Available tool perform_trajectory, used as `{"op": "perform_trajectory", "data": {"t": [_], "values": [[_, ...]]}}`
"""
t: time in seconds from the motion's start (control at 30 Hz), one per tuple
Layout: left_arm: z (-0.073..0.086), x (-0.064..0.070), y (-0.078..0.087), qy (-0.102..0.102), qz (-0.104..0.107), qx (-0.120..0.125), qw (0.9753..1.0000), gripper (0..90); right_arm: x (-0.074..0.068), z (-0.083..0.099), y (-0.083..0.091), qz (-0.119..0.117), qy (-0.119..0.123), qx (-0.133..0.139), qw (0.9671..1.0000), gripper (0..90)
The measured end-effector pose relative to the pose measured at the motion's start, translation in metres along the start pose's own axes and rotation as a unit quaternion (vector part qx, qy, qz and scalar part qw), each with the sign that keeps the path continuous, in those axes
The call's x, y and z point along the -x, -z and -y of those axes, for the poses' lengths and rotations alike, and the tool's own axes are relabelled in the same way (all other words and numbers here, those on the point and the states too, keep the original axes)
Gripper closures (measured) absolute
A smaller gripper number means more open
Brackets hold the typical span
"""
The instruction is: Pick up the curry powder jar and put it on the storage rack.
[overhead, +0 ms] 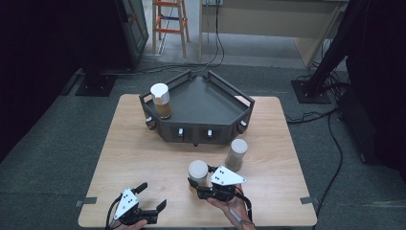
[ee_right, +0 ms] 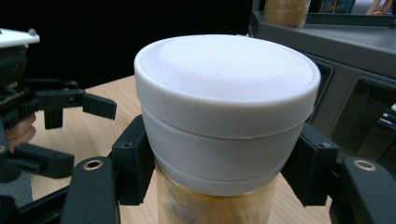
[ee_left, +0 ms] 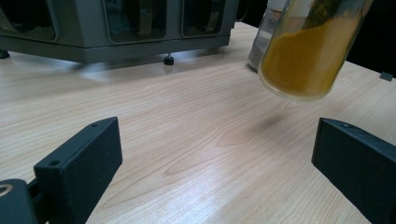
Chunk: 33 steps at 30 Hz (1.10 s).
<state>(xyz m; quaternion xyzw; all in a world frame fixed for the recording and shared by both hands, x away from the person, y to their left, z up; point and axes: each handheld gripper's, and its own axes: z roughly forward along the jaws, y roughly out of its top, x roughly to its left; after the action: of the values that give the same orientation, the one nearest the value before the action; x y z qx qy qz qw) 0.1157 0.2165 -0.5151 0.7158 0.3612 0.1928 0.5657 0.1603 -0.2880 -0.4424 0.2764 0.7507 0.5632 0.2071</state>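
In the high view, a dark tray (overhead: 216,103) is seen at the far side of the desk (overhead: 134,153). One brown jar (overhead: 161,100) with a white lid is stood inside the tray, at its left corner. A second jar (overhead: 236,154) is stood on the desk just in front of the tray, toward its right. A yellow jar (overhead: 197,175) is held by the right tool (overhead: 197,184), in front of the tray and near the second jar. The left tool (overhead: 152,197) is kept farther from the tray, near the desk's front edge, with its jaws wide apart.

In the left gripper view, the two black jaws are seen far apart, with bare wood between them. The yellow jar (ee_left: 306,51) is seen tilted and lifted off the desk, in front of the tray (ee_left: 116,28).

In the right gripper view, the yellow jar (ee_right: 226,126) is gripped on both sides, just below its white lid (ee_right: 226,88). The tray (ee_right: 336,51) is seen behind it.
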Motion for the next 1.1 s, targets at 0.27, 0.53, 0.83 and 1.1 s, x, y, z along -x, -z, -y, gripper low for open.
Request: {"op": "perform_trajectory", "data": {"t": [0.27,0.53,0.83,1.1], "values": [[0.000,0.000,0.001,0.001,-0.001,0.002,1.0000,1.6,0.006,-0.017,-0.005,0.000,-0.001,-0.003,1.0000,34.9],[0.001,0.000,0.000,0.003,-0.002,0.001,1.0000,1.6,0.015,-0.036,-0.008,0.003,0.004,-0.002,1.0000,34.9],[0.001,-0.002,0.000,0.006,-0.003,0.000,1.0000,1.6,0.029,-0.057,-0.014,0.006,0.000,-0.009,0.9999,34.9],[0.001,0.000,-0.001,0.003,-0.001,-0.003,1.0000,1.6,0.034,-0.076,-0.021,0.002,-0.001,-0.005,1.0000,34.9]]}}
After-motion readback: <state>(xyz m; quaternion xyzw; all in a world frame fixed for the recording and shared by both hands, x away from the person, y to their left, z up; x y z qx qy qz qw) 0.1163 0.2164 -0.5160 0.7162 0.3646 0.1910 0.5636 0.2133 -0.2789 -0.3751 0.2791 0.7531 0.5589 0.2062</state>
